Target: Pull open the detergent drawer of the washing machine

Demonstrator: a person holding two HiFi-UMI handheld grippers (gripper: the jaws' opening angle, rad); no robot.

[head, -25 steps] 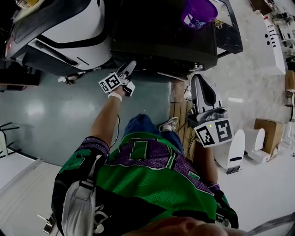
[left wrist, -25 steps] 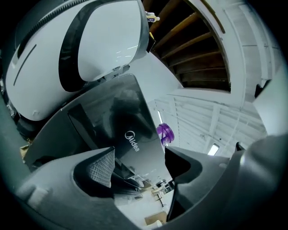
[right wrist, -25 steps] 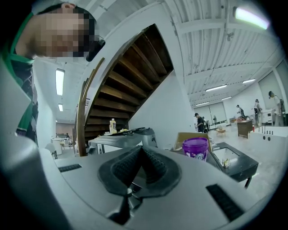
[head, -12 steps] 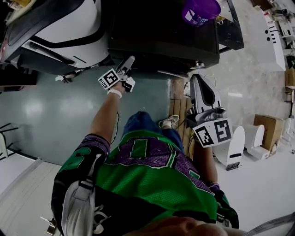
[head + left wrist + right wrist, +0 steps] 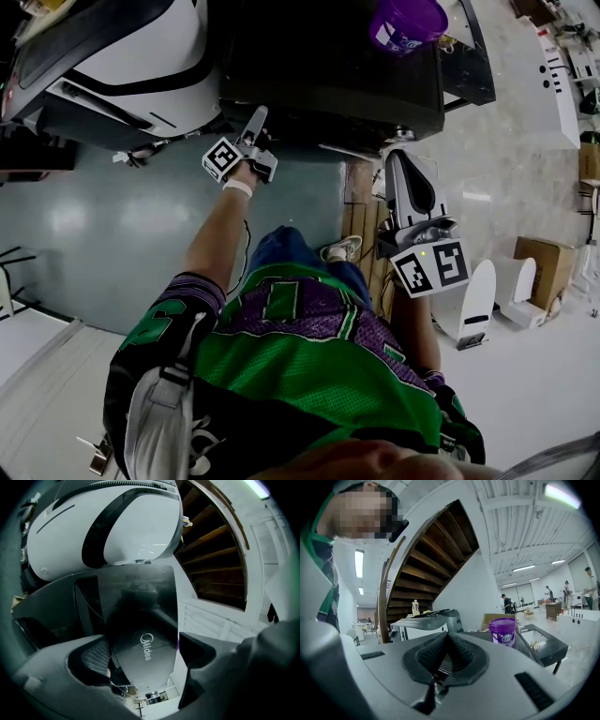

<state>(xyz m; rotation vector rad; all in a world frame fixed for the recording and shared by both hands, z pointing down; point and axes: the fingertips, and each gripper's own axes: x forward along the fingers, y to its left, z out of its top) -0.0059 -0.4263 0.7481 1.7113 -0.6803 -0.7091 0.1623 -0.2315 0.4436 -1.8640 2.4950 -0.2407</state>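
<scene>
Now left gripper (image 5: 255,120), jaws just opened wide, seemingly straddles the detergent drawer (image 5: 140,620).

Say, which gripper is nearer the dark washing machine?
Left. The left gripper is at the washing machine front, its jaws just opened wider, empty; the right gripper hangs back off its right corner.

A dark wooden staircase (image 5: 431,559) climbs under a white ribbed ceiling (image 5: 511,522). To the right of the staircase is a plain white wall (image 5: 464,595). Beyond it a wide, bright hall opens, with strip lights (image 5: 524,568) overhead and a few people standing far off. Left of the staircase a single ceiling lamp (image 5: 358,563) glows. White slatted panelling (image 5: 211,620) runs below the staircase. The floor (image 5: 84,225) is a glossy grey-green in one part and pale and speckled in another.
</scene>
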